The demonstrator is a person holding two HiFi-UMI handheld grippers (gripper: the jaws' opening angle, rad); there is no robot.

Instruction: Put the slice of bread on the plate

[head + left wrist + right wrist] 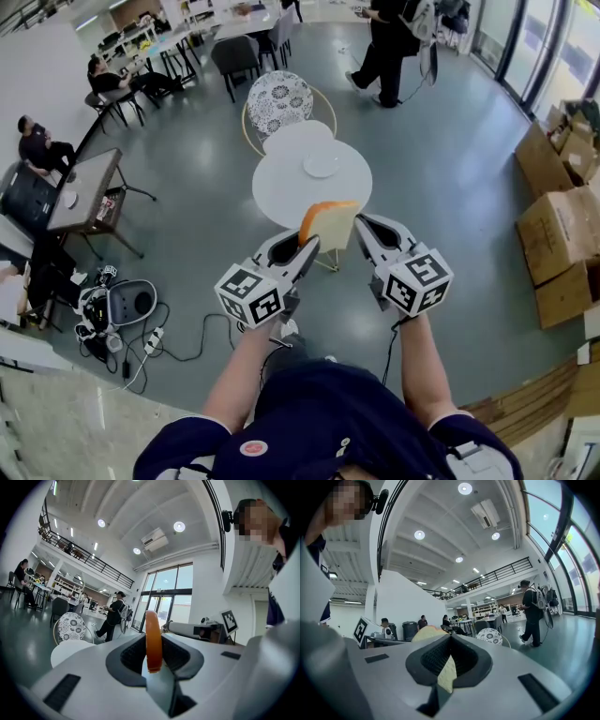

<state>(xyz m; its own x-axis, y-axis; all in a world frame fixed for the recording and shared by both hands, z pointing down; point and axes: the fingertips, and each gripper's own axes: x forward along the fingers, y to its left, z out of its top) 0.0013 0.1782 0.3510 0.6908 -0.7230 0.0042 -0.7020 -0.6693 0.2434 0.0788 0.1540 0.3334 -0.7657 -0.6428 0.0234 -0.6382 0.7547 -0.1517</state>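
Head view: I hold the slice of bread [330,223] upright in the air between both grippers. My left gripper [302,253] is clamped on its orange crust edge, and my right gripper [364,230] is clamped on the pale crumb at the opposite side. The plate [321,166] lies well ahead on the round white surface [281,192].

Risks, as I judge them:
- Drawing the grippers apart or twisting them unequally could tear the soft slice.
- Freeing one side early could let it droop and slip.
- Releasing short of the plate would drop it to the floor [450,187].
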